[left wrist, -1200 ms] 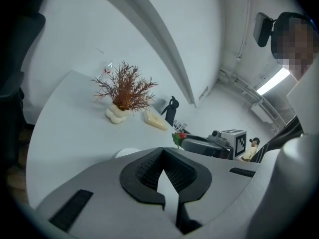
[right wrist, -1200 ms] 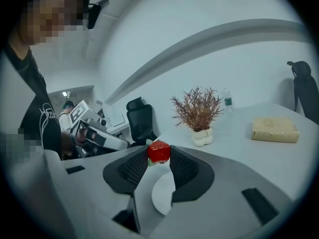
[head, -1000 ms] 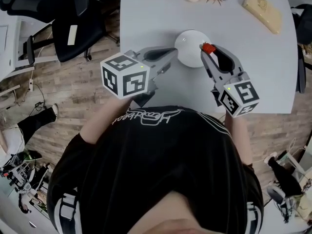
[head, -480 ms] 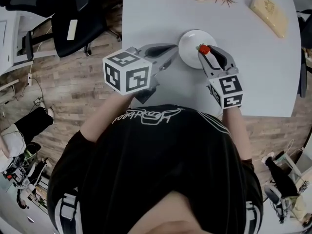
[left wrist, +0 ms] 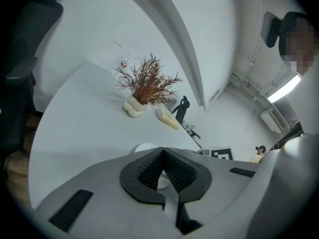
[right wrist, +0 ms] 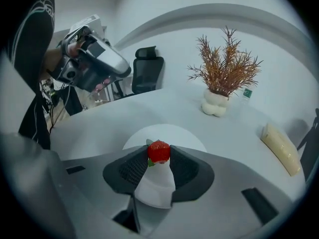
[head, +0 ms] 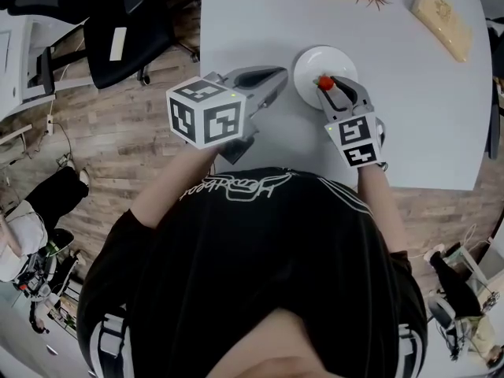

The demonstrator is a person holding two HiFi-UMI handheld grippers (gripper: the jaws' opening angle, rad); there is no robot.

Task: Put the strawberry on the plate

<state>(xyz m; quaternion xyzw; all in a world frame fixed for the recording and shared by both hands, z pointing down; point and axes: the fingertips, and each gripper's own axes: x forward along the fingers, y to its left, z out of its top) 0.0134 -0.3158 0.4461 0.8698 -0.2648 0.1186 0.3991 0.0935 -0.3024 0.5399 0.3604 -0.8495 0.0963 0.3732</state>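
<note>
We are placing: our right gripper [right wrist: 158,156] pinches the small red strawberry [right wrist: 159,151] over the round white plate [head: 313,60], perhaps not touching it. Next we lower and release. Our left gripper [left wrist: 162,151], beside the plate, is pressed together, empty.

Cool, even, diffuse light fills every view, washing the white table [head: 260,22] nearly flat with only faint, soft shadows. Both gripper views bow hard at the edges into a dark round vignette. A ceiling light strip [left wrist: 285,87] glares, while the strawberry [right wrist: 159,151] looks sharp and saturated.
</note>
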